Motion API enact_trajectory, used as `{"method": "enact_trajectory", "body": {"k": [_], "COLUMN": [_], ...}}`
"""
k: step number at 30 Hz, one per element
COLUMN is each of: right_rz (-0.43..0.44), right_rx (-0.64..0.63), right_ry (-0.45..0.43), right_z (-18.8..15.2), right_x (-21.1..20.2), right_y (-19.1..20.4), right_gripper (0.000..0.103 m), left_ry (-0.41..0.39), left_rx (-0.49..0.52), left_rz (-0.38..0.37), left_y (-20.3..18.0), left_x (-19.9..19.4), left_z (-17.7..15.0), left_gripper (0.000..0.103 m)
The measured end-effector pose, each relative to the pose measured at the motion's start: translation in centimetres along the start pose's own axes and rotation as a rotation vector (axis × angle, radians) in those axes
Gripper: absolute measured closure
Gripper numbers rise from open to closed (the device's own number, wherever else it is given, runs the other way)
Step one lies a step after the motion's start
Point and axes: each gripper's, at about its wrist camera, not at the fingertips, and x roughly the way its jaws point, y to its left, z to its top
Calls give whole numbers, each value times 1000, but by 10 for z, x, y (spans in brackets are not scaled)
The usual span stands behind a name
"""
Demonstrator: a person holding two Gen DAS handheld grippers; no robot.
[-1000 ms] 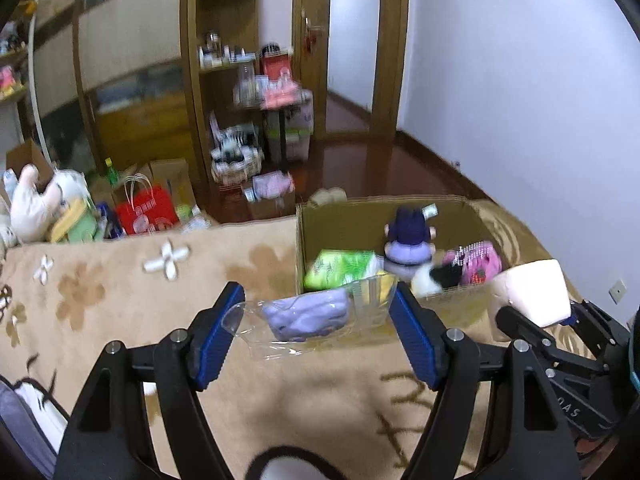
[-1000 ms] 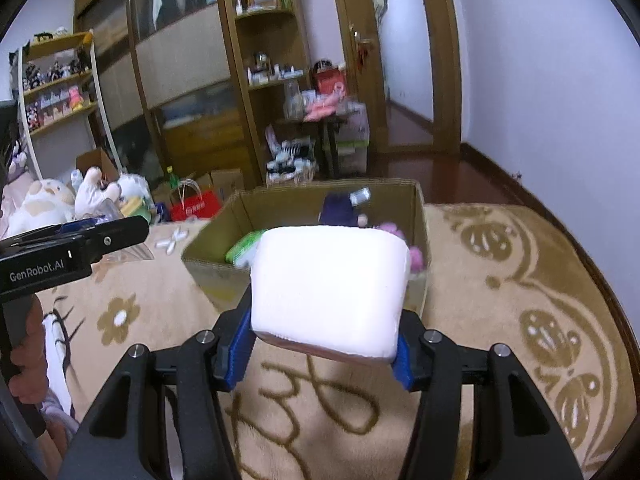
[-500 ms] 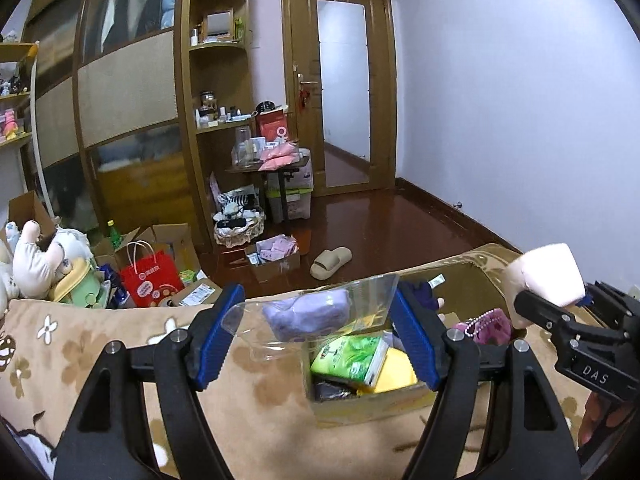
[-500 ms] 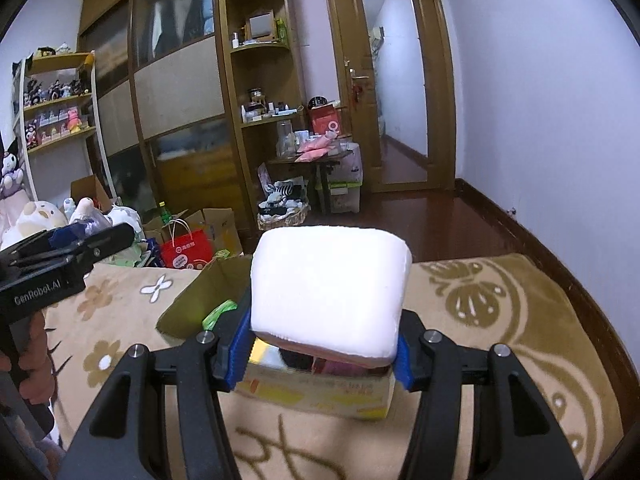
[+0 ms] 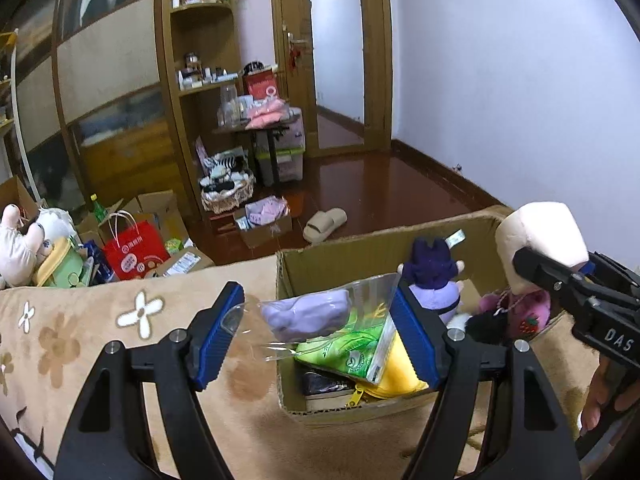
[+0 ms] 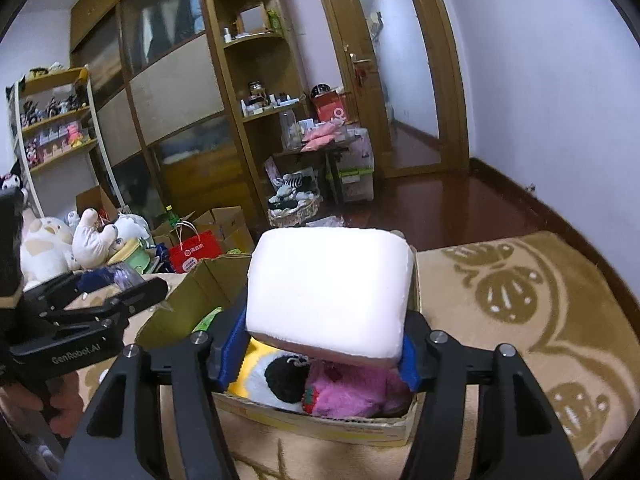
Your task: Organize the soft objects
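My left gripper [image 5: 316, 330] is shut on a clear plastic bag [image 5: 320, 316] with a purple soft item inside, held over the left edge of an open cardboard box [image 5: 352, 252]. My right gripper [image 6: 320, 354] is shut on a white foam block [image 6: 330, 290], held above the box [image 6: 320, 426]; the block also shows in the left wrist view [image 5: 540, 240]. The box holds a purple plush [image 5: 432, 280], a pink plush [image 6: 352, 392], a green packet [image 5: 344, 350] and a yellow pouch [image 5: 394, 376].
The box sits on a tan patterned bedspread [image 5: 80, 320]. Beyond the bed edge are plush toys [image 6: 60, 248], a red paper bag [image 5: 134, 250], cartons, shelves and a slipper [image 5: 324, 224] on the dark wood floor.
Both grippers tilted down and came over the box with their loads. The box now fills more of both views, and the foam block hangs directly above its contents.
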Motion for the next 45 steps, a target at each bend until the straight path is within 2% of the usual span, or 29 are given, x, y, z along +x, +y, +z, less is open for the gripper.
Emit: {"method": "enact_trajectory", "body": {"k": [8,13,14,16,17,19,22,26,29,35,45], "right_rz": [34,29,24,18,16,9,-1,-1,-16,-47,-74], "right_rx": [25,14,14,15,15,15,27,37,36,26,5], "right_ry": [-21,7,17,29,31,35,28,27,15,-16,-87], "right_z": [4,3,1,0,-1,-1,-3,-3,-3,2,6], "right_x": [6,13,15,16,17,17,13,8,0,-26,-91], "right_y": [-2,3,2,2,2,2,-2,-4,-4,-1,10], "right_gripper": [35,32,31,29,28,25,10,8,0,0,0], "left_ry": [41,53,58,83,89,82,85,92,78,25,-48], "left_rx": [-11,3,-2,-17,-25,-34,-26,-17,13,10,4], "left_rz": [-47,-50,-45,-55,-54,-51,-37,-6,37,100,126], "left_y": [-7,-13,-13,-10,-9,-6,-5,-5,-6,-3,3], "left_x": [15,15,16,18,18,17,15,10,0,-34,-104], "left_z": [-5,-8,-9,-10,-10,-10,-9,-13,-16,-18,-21], "left_gripper": [29,28,27,19,13,11,10,8,8,3,1]}}
